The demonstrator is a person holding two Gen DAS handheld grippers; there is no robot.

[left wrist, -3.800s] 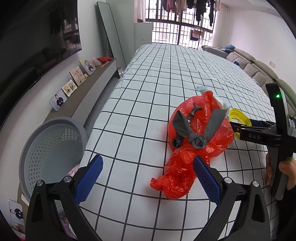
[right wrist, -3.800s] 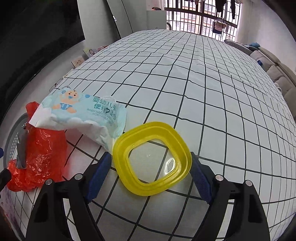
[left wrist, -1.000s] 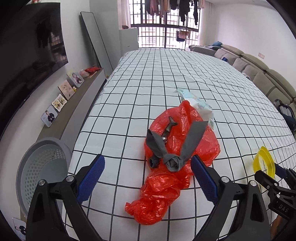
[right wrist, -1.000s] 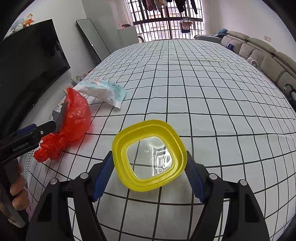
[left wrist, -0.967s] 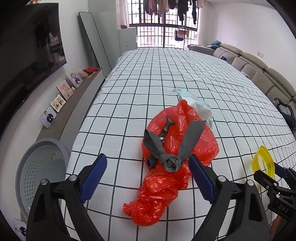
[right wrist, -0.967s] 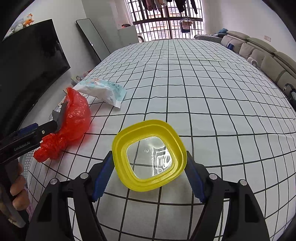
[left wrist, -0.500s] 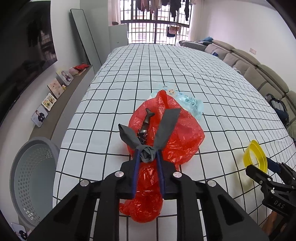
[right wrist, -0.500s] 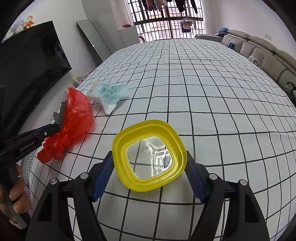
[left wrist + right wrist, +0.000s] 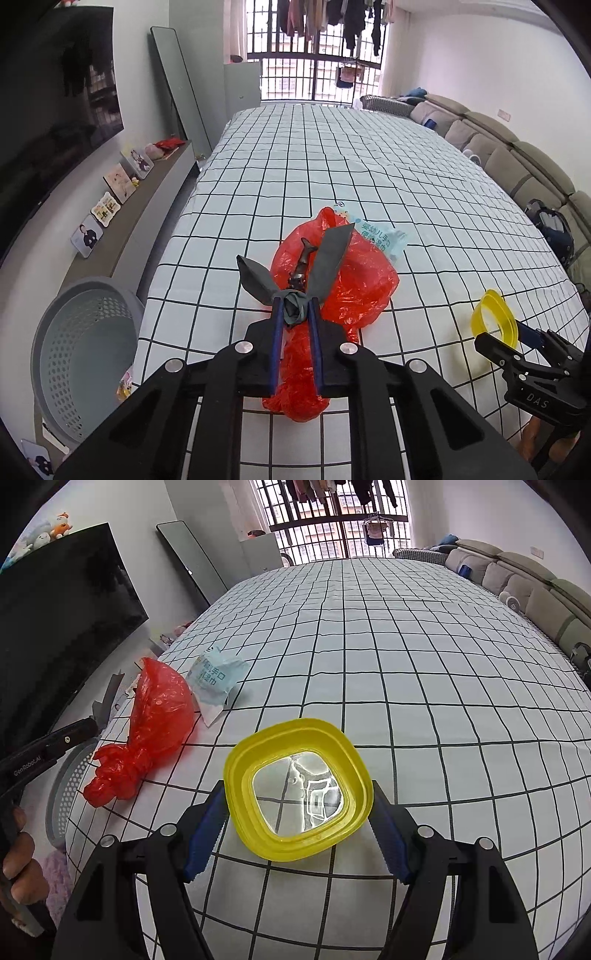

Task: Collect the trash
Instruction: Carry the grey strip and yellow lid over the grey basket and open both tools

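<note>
- The grey knot (image 9: 294,309) of the red bag (image 9: 334,295), at frame centre on the bed (image 9: 332,162), is clenched between the closing jaws of the left gripper (image 9: 294,314).
- The yellow tub (image 9: 299,788) is grasped by the right gripper (image 9: 297,827), seemingly lifted off the sheet.

The red bag (image 9: 354,284) hides part of the wipes packet (image 9: 380,236); the laundry basket (image 9: 64,782) sits mostly behind the bed edge; packet print is too small to read

Ahead of me at twelve o'clock, a barred window (image 9: 317,70) lets in daylight; grey sofa (image 9: 517,162) at two, dark television (image 9: 55,122) at ten.
</note>
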